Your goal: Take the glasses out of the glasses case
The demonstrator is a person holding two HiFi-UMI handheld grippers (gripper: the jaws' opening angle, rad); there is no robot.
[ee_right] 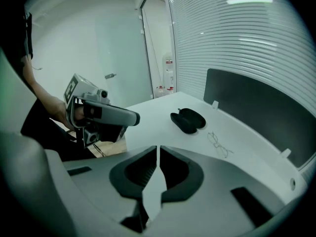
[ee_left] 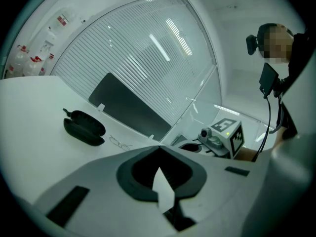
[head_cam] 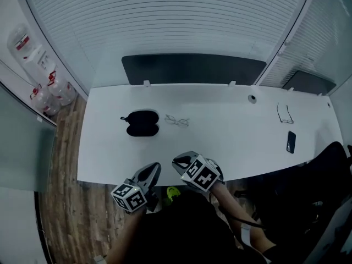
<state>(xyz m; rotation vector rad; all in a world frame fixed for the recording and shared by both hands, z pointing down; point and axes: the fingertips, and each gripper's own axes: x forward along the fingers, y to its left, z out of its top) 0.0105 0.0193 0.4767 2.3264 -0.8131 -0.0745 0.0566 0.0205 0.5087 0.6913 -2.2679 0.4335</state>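
While held at the near edge of the desk, L gripper: jaws pressed together, nothing between; tips just over the desk's front rim.
R gripper: right beside its twin, tips likewise over the front rim; jaws closed to a hairline slit, empty.
Glasses case: black clamshell, lying open on the white top, left of centre, well ahead of both tools.
Glasses: thin wire frame, out of the case, flat on the desk just to the case's right; close by, not touching it.
2nd pair: specs at the desk's far right, well apart from the case.
Phone: dark slab near the 2nd pair, toward the front edge.
Back panel: dark divider along the desk's far edge, w/ ribbed glass wall behind.
Floor: wood planks left of the desk; water bottles grouped at the far left by the wall.
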